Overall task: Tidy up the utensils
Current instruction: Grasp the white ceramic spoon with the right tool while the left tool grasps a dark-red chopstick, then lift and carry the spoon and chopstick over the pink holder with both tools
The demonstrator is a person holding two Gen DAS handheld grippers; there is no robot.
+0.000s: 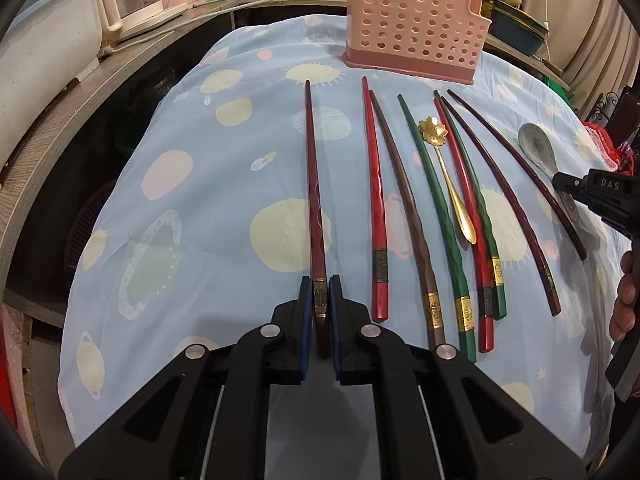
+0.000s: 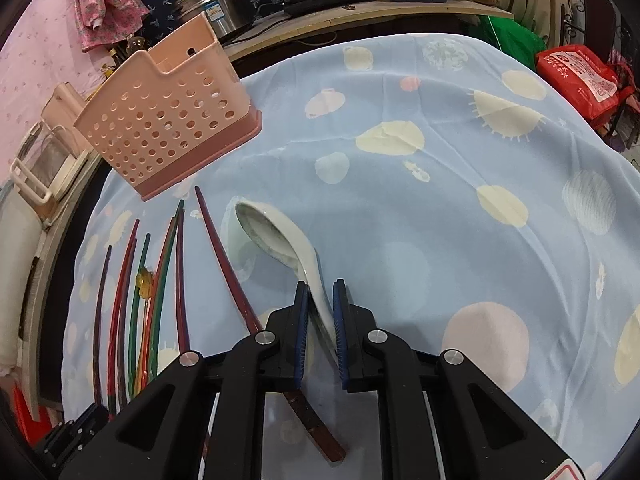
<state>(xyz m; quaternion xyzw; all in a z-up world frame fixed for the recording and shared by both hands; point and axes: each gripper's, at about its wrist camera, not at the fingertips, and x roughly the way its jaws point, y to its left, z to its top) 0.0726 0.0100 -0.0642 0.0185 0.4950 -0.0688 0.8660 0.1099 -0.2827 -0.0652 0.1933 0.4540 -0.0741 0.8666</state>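
Closest to me, the left gripper (image 1: pixel 321 292) is pinched tight on the thick end of a dark maroon chopstick (image 1: pixel 313 184), its blue pads (image 1: pixel 306 320) pressing the banded part from both sides. That chopstick lies straight away from the gripper on the blue planet-print cloth (image 1: pixel 200 208) covering the counter, set apart from the rest.

Off to the right, the right gripper (image 2: pixel 321 300) is clamped on the handle of a white ceramic spoon (image 2: pixel 276 240); its pads sit against the handle on either side, and the bowl of the spoon rests on the cloth, pointing away. A dark red chopstick (image 2: pixel 228 264) runs under that gripper, just beside the spoon's handle. In the left camera, a bit of the person's hand (image 1: pixel 624 300) shows at the right edge, behind that gripper.

Between the two grippers the remaining chopsticks (image 1: pixel 420 208) lie in a loose fan: red, brown, green, red, green and two dark ones, thick ends toward the near edge. A small gold spoon (image 1: pixel 448 176) with a flower-shaped bowl lies among them, between a green and a red one.

Farther back stands the pink perforated utensil holder (image 1: pixel 412 24), upright on the cloth just beyond the chopstick tips. Behind it, steel pots (image 2: pixel 224 4) crowd a ledge.
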